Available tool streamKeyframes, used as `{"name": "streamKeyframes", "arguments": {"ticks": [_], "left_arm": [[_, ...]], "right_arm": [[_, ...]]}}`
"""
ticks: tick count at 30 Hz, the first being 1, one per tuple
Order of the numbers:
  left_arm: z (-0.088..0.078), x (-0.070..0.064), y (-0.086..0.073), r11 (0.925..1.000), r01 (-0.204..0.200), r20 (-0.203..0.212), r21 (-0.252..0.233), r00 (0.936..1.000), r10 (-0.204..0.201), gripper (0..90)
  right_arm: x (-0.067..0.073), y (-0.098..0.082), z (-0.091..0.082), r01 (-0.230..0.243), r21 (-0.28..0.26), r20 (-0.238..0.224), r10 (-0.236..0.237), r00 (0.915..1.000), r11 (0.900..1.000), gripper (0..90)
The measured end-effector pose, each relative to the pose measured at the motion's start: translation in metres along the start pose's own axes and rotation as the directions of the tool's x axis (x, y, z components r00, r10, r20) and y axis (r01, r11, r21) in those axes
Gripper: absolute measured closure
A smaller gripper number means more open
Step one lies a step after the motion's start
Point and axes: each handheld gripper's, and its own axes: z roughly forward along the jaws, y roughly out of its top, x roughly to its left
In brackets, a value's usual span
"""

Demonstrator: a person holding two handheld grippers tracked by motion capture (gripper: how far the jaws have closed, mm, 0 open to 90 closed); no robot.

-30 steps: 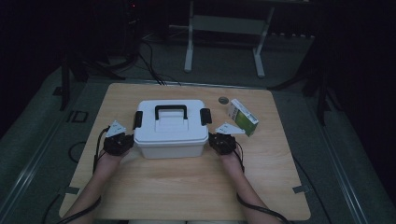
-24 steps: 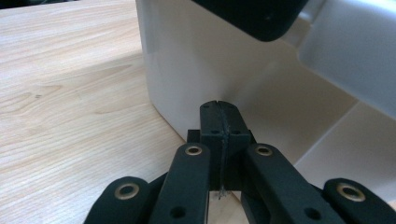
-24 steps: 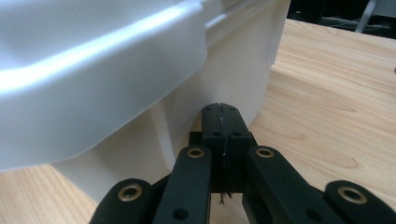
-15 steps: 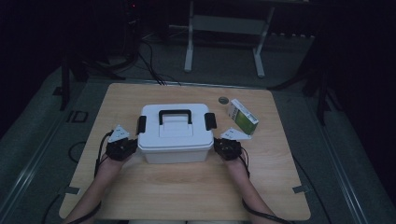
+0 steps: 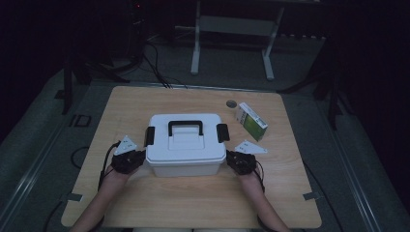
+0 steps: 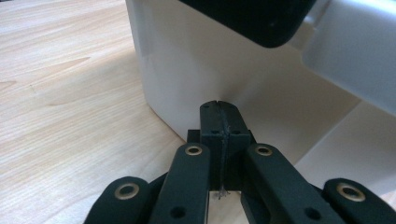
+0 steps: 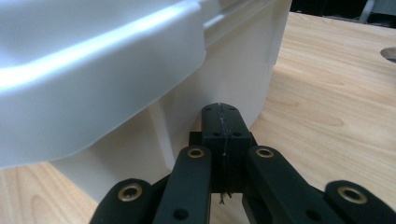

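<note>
White moulded plastic makes up the storage box (image 5: 185, 145), which sits near the middle of the wooden bench (image 5: 145, 203) with its lid on, a black carry handle (image 5: 185, 127) lying across the top and a black latch (image 5: 150, 136) at each end. The left hand-held gripper (image 5: 137, 158) presses its tip against the box's left end wall, and the right hand-held gripper (image 5: 233, 161) does the same at the right end; in the two gripper views each pair of jaws stands fully together with nothing between them, their tips at the smooth white wall below the overhanging lid rim. So the box is squeezed between two closed tips rather than pinched. The shell looks stiff but glossy, so it would likely slip if lifted this way, and its contents, hence its weight, cannot be told. For sliding, low pushes on both end walls seem sound; for carrying, the handle or the ledge under the lid rim looks the surer hold. Well clear to the right lie a green-and-white carton (image 5: 251, 121) and a small round cap (image 5: 231, 103).
</note>
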Motion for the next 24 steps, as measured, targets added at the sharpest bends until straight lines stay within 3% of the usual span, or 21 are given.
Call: {"name": "streamKeyframes", "arguments": {"ticks": [13, 24], "left_arm": [[-0.008, -0.021, -0.006, 0.9999, -0.007, 0.053, 0.008, 0.9986, 0.006, 89.8], [-0.013, -0.037, -0.011, 0.9993, -0.036, 0.080, 0.013, 0.9962, 0.035, 89.8]], "right_arm": [[0.006, -0.013, -0.025, -0.018, -0.002, 0.002, 0.018, 0.9998, 1.000, 90.0], [0.014, -0.024, -0.047, -0.002, 0.001, -0.006, 0.002, 1.0000, 1.000, 90.0]]}}
